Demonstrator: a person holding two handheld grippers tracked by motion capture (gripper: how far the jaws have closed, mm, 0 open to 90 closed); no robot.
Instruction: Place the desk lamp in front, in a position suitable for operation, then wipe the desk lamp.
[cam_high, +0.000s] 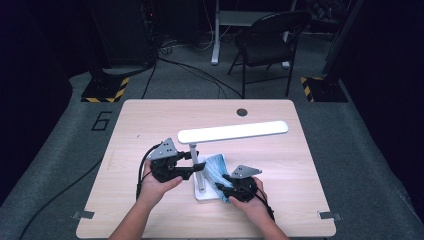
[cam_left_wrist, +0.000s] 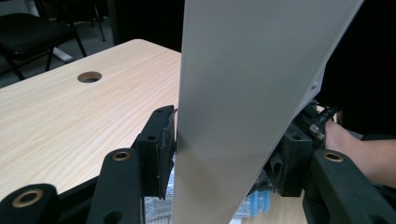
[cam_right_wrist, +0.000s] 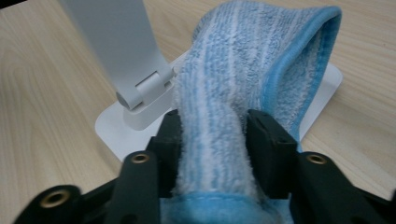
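Cloth (cam_right_wrist: 233, 88), one piece, blue-and-white striped terry with a blue hem, lies folded over the white base (cam_high: 204, 192) of the single desk lamp (cam_high: 232, 131) near the table's (cam_high: 150, 115) front edge. Right gripper (cam_high: 223, 189), held low with the hand beneath it, is clamped on the cloth's bunched end. Left gripper (cam_high: 198, 167) reaches level from the left, its jaws grasping the lamp's upright post (cam_left_wrist: 243, 93).
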